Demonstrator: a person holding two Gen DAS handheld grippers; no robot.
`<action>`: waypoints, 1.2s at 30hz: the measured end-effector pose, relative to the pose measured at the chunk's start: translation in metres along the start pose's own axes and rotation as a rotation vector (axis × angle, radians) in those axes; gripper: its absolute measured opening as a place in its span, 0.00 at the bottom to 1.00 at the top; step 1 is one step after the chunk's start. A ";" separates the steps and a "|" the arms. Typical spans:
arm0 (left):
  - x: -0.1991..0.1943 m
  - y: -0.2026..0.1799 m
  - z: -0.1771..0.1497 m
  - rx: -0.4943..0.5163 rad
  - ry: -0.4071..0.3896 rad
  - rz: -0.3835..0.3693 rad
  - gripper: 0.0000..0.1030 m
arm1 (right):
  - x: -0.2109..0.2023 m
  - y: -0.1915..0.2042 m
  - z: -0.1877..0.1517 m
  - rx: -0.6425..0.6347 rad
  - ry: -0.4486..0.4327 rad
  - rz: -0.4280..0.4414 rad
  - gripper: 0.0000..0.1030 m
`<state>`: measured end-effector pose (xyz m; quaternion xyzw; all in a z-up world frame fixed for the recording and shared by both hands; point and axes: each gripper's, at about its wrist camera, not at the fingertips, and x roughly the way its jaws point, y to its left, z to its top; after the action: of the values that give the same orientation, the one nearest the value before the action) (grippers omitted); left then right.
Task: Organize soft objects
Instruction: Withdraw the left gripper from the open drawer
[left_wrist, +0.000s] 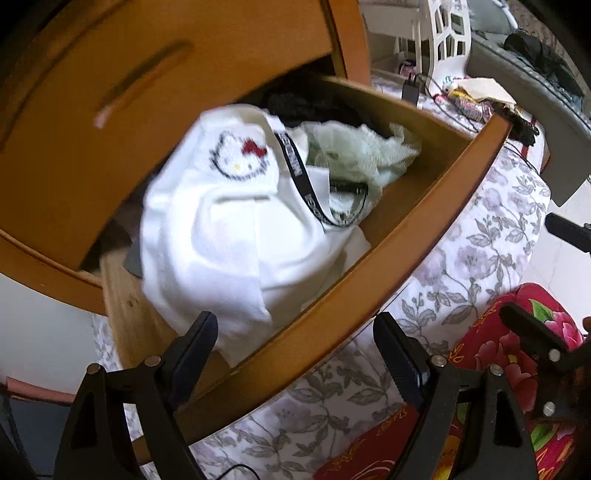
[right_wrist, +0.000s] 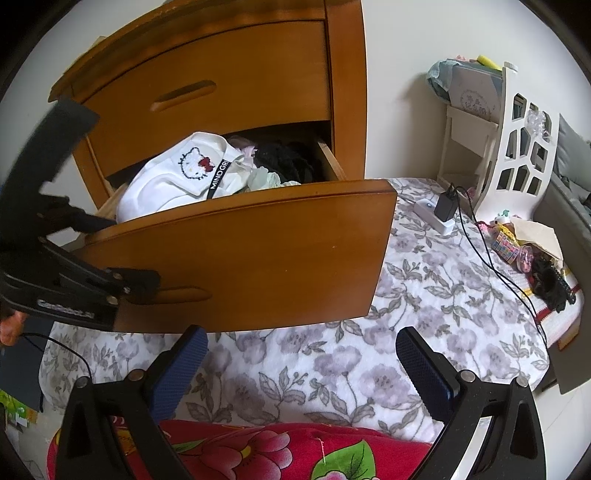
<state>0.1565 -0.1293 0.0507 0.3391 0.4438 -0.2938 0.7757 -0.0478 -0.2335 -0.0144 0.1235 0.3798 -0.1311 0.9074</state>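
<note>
With both grippers' fingers released and empty, the heaped white garment (left_wrist: 207, 236) may catch when the drawer (right_wrist: 236, 254) closes.

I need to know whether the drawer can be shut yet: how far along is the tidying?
Done: a white garment, a pale green cloth and dark clothes lie in the open drawer. In hand: nothing; the left gripper hovers open over the drawer's front edge, and the right gripper is open and empty above the floral sheet. Left: the white garment bulges above the rim, and the drawer is unshut.
</note>
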 end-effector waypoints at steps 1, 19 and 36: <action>-0.007 0.001 0.002 0.000 -0.014 0.004 0.85 | 0.000 0.000 0.000 -0.001 0.000 0.000 1.00; -0.111 0.027 -0.064 -0.494 -0.408 0.102 0.85 | -0.001 0.000 0.000 -0.007 -0.001 -0.006 1.00; -0.087 0.022 -0.150 -0.798 -0.533 0.211 0.95 | -0.005 0.004 -0.002 -0.026 -0.015 -0.032 1.00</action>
<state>0.0622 0.0155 0.0775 -0.0287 0.2709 -0.0971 0.9573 -0.0508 -0.2289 -0.0118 0.1045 0.3766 -0.1413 0.9095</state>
